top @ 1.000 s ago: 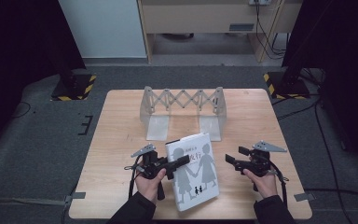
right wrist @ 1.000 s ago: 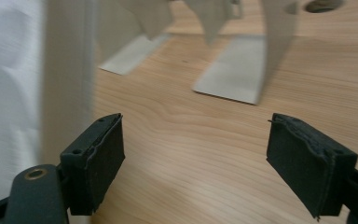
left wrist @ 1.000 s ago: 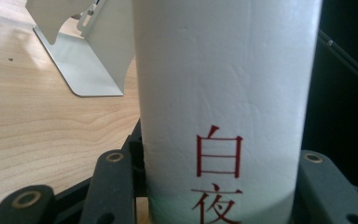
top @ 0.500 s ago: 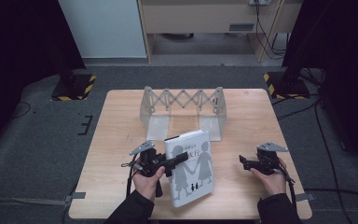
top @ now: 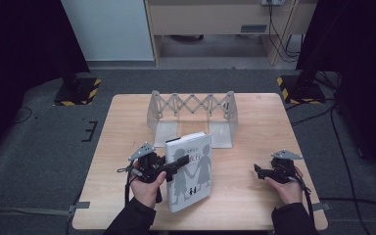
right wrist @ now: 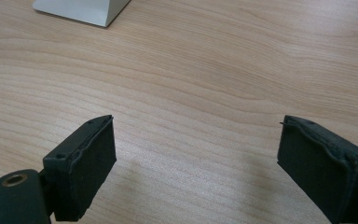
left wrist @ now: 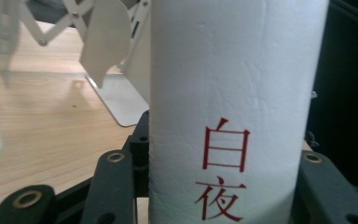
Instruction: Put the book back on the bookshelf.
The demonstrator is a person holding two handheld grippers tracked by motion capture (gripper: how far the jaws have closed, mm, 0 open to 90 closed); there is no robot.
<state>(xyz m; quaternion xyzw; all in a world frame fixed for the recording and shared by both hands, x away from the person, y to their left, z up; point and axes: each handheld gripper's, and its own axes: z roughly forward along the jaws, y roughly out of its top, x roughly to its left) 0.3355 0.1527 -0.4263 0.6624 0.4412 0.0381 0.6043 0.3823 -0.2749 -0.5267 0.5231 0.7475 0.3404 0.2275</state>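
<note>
Holding the white book (top: 191,171) by its spine, I have my left gripper (top: 169,166) clamped on it, one jaw on each cover, as the left gripper view shows with the spine (left wrist: 233,107) standing up between the black jaws. The book is tipped up off the table (top: 254,127), just in front of the folding metal rack (top: 192,110) and nearer to me than it. I judge it a thick paperback: fairly heavy for one gripper, stiff across the spine but apt to sag or fan open toward the loose page edge, with a smooth cover that may slide. The spine is the firm place to hold. My right gripper (top: 260,172) rests well to the right of the rack's near foot, jaws just spread wide, nothing between them, only bare wood (right wrist: 205,93) below.
</note>
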